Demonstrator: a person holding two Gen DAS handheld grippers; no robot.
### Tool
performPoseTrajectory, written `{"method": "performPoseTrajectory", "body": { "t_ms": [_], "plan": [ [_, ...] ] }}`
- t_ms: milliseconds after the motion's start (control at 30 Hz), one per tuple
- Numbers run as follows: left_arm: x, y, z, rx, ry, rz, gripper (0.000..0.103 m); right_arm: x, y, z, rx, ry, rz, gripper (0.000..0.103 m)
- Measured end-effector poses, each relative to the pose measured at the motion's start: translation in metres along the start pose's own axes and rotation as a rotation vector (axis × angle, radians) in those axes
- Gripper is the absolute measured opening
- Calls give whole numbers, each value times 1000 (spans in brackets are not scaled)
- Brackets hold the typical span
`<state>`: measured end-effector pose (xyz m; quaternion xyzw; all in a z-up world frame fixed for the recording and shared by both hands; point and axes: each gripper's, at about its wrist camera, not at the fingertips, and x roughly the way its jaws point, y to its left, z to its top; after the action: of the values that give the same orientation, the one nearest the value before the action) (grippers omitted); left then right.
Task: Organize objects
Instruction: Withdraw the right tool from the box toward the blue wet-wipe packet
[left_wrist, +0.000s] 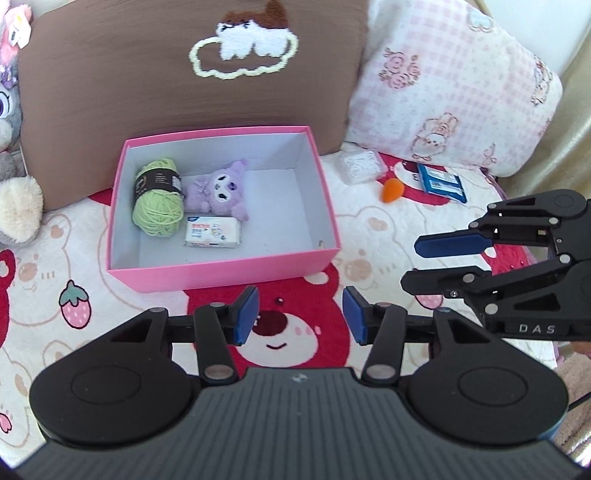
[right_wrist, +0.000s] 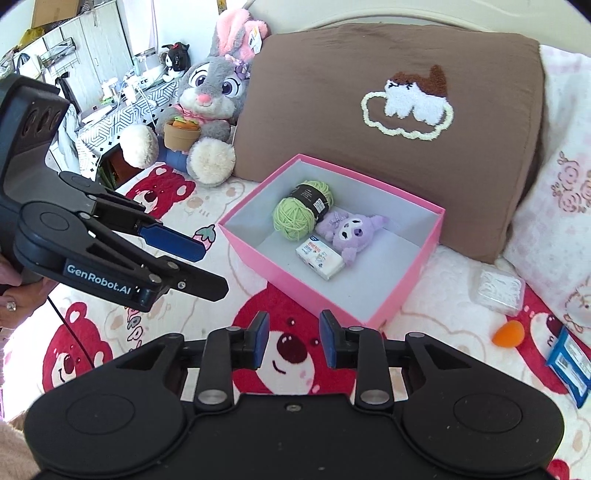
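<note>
A pink box (left_wrist: 221, 271) (right_wrist: 325, 299) sits open on the bed. It holds a green yarn ball (left_wrist: 157, 201) (right_wrist: 295, 216), a purple plush (left_wrist: 221, 190) (right_wrist: 351, 230) and a white tissue pack (left_wrist: 213, 232) (right_wrist: 320, 258). Right of the box lie a clear plastic case (left_wrist: 360, 167) (right_wrist: 498, 290), an orange sponge (left_wrist: 392, 190) (right_wrist: 509, 333) and a blue packet (left_wrist: 441, 181) (right_wrist: 569, 363). My left gripper (left_wrist: 300, 317) (right_wrist: 212, 267) is open and empty in front of the box. My right gripper (right_wrist: 293, 341) (left_wrist: 412, 262) is open and empty beside it.
A brown cushion (left_wrist: 184, 92) (right_wrist: 388, 140) stands behind the box. A pink pillow (left_wrist: 454, 85) leans at the right. A grey rabbit plush (right_wrist: 210, 107) sits at the back left. The bed cover (left_wrist: 288, 332) has a red bear print.
</note>
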<state>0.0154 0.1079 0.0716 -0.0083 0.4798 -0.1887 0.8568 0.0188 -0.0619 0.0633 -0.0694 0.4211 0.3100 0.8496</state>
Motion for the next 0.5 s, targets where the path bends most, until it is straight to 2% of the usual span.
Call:
{"method": "performPoseTrajectory", "body": {
  "t_ms": [500],
  "plan": [
    [8, -66, -10, 91, 82, -83, 56, -50, -19, -47, 32, 23, -86, 44]
  ]
}}
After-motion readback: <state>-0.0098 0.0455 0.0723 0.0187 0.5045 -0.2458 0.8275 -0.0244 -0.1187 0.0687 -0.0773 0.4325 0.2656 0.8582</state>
